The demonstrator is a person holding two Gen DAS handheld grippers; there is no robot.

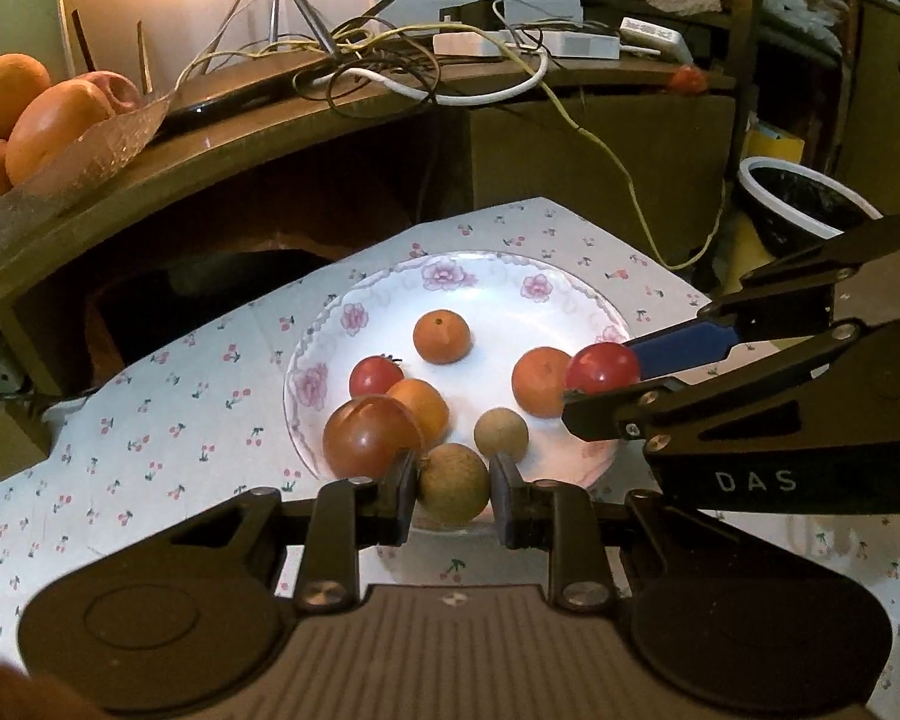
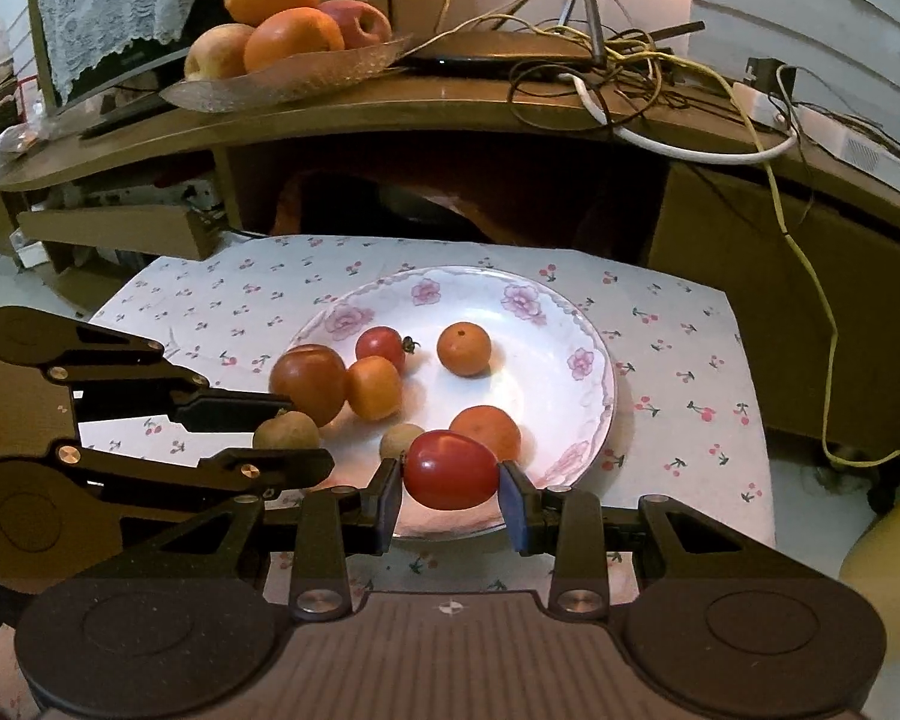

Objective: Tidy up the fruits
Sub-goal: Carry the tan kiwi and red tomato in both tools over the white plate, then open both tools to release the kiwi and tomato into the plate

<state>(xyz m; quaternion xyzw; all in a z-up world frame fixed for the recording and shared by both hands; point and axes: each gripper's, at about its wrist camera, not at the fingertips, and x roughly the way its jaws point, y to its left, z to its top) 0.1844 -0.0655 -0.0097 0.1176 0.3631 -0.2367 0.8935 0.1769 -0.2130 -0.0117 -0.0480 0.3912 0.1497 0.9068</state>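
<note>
A white flowered plate (image 1: 468, 276) (image 2: 546, 324) holds small fruits: a large brownish-red tomato (image 1: 369, 438) (image 2: 307, 383), a small red tomato (image 1: 373, 375) (image 2: 379, 345), three small oranges (image 1: 441, 336) (image 2: 464, 348) and a tan longan (image 1: 500, 432) (image 2: 399, 439). My left gripper (image 1: 453, 483) (image 2: 285, 414) is shut on a second tan longan (image 1: 453, 483) (image 2: 285, 431) at the plate's near edge. My right gripper (image 2: 450, 471) (image 1: 600, 372) is shut on a red tomato (image 2: 450, 471) (image 1: 603, 367) over the plate's front right.
The plate sits on a cherry-print cloth (image 1: 168, 408) (image 2: 678, 360). Behind is a wooden desk (image 1: 240, 120) (image 2: 450, 102) with a glass dish of large oranges and apples (image 1: 48, 120) (image 2: 282, 30), tangled cables and a router. A lined bin (image 1: 798, 198) stands at the right.
</note>
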